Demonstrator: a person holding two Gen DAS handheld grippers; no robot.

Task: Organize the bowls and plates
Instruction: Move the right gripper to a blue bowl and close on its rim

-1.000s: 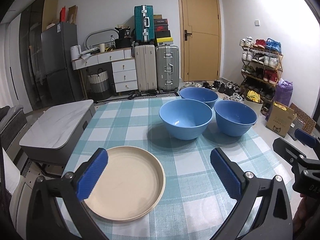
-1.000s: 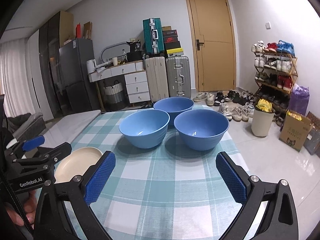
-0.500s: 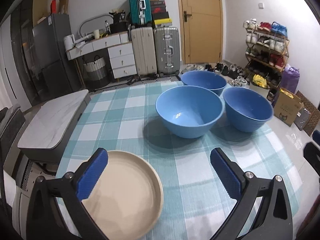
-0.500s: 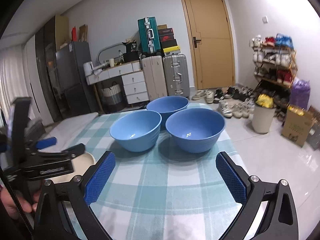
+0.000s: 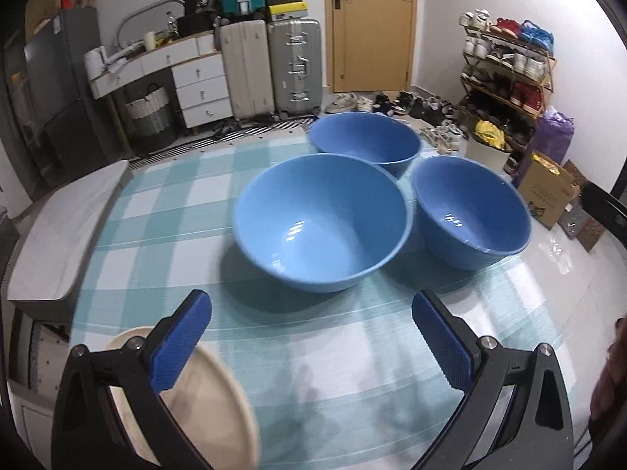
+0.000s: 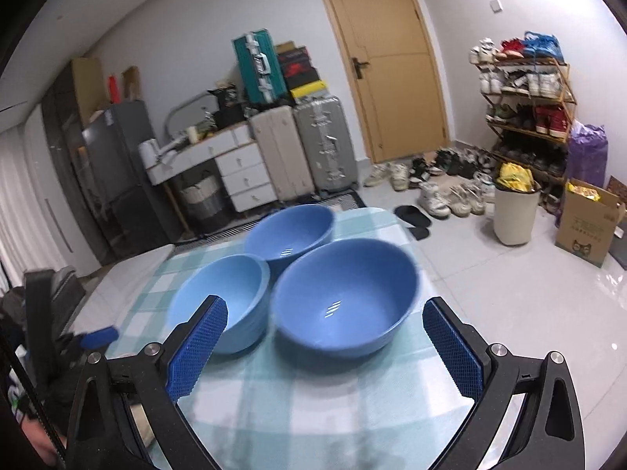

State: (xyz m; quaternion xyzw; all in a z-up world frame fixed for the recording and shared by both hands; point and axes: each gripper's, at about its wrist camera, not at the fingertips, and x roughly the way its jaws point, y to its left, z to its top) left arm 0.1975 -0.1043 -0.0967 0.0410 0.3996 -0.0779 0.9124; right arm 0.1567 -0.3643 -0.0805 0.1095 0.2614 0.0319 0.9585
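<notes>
Three blue bowls stand close together on a teal checked tablecloth: a near middle bowl, a right bowl and a far bowl. A cream plate lies at the near left, partly under my left finger. My left gripper is open and empty, just short of the middle bowl. My right gripper is open and empty, facing the right bowl, with the middle bowl and far bowl beyond. The left gripper also shows at the far left of the right wrist view.
A grey low table adjoins the table's left side. The table's right edge drops to a tiled floor with a bin, a cardboard box, shoes and a shoe rack. Suitcases and drawers stand at the back wall.
Both grippers have moved forward toward the bowls, which now look larger. The plate has slid toward the lower left of the left wrist view. Both grippers stay open.
</notes>
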